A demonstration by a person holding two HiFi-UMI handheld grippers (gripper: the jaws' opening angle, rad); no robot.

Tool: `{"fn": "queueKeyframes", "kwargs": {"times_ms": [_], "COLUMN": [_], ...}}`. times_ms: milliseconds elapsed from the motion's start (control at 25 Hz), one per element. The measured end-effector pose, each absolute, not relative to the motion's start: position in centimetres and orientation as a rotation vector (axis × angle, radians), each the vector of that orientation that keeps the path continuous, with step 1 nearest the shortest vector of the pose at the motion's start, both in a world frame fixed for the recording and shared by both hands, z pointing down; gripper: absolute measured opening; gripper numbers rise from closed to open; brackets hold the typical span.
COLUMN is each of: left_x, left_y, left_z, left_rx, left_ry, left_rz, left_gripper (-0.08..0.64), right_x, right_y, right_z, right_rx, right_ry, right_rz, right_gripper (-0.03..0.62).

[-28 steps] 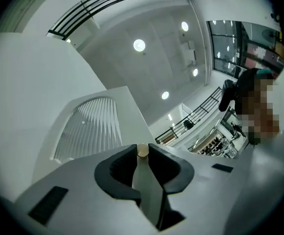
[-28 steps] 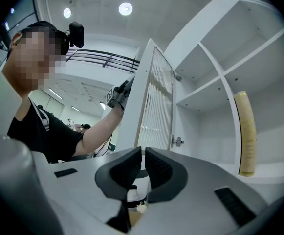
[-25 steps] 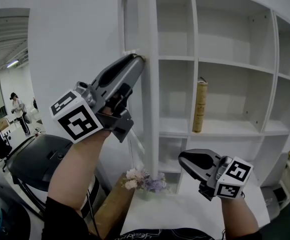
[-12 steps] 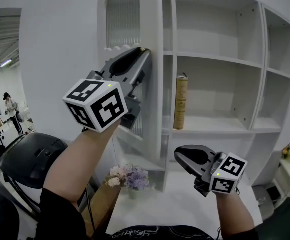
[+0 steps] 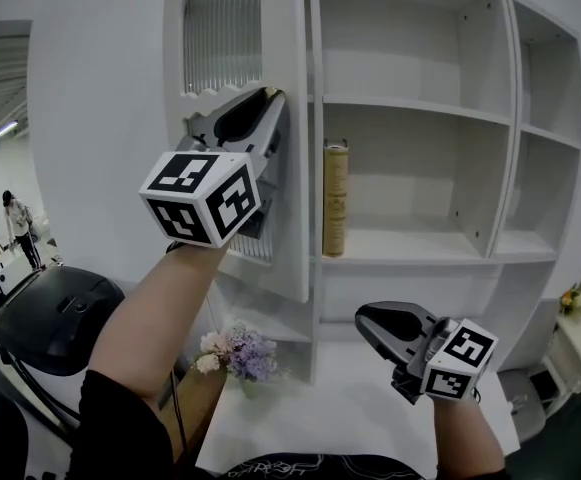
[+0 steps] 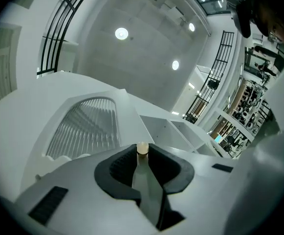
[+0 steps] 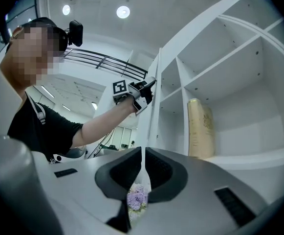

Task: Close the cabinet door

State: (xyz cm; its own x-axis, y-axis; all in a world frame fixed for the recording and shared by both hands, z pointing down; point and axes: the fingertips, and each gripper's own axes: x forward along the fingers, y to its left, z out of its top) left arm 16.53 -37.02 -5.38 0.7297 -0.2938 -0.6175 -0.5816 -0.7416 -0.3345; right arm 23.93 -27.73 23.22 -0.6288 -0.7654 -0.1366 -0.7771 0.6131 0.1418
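Note:
The white cabinet door [image 5: 282, 248], with an arched ribbed-glass pane [image 6: 85, 133], stands partly open at the left side of the open shelf cabinet [image 5: 420, 253]. My left gripper [image 5: 271, 98] is raised against the door's inner edge. It is shut on the door's small cream knob [image 6: 142, 148], which shows between its dark pads. My right gripper [image 5: 366, 317] hangs low in front of the cabinet, shut and holding nothing. In the right gripper view its jaws [image 7: 143, 153] point at the door's edge [image 7: 154, 112], where the left gripper [image 7: 146, 88] also shows.
A gold book [image 5: 335, 199] stands upright on the middle shelf. A bunch of pale flowers [image 5: 230, 353] sits below the door on a white top [image 5: 340, 413]. A dark rounded chair [image 5: 55, 318] is at the lower left, and a person [image 5: 14, 223] stands far off.
The door has swung from edge-on toward the cabinet, showing more of its glass face. My left gripper moved with it and rolled. My right gripper sank a little.

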Motion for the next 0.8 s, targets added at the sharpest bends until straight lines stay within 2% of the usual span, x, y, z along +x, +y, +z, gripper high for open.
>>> {"fn": "queueKeyframes", "kwargs": {"times_ms": [800], "left_x": [21.9], "left_y": [-41.7], "left_z": [-5.3], "left_rx": [-2.28], "left_ry": [0.75], "left_rz": [0.64], "left_gripper": [0.087], "right_x": [27.3], "right_y": [-29.8], "right_z": [25.3], "right_rx": [-1.329], "right_ry": [2.795], "right_rz": [0.247], "right_gripper": [0.052]}}
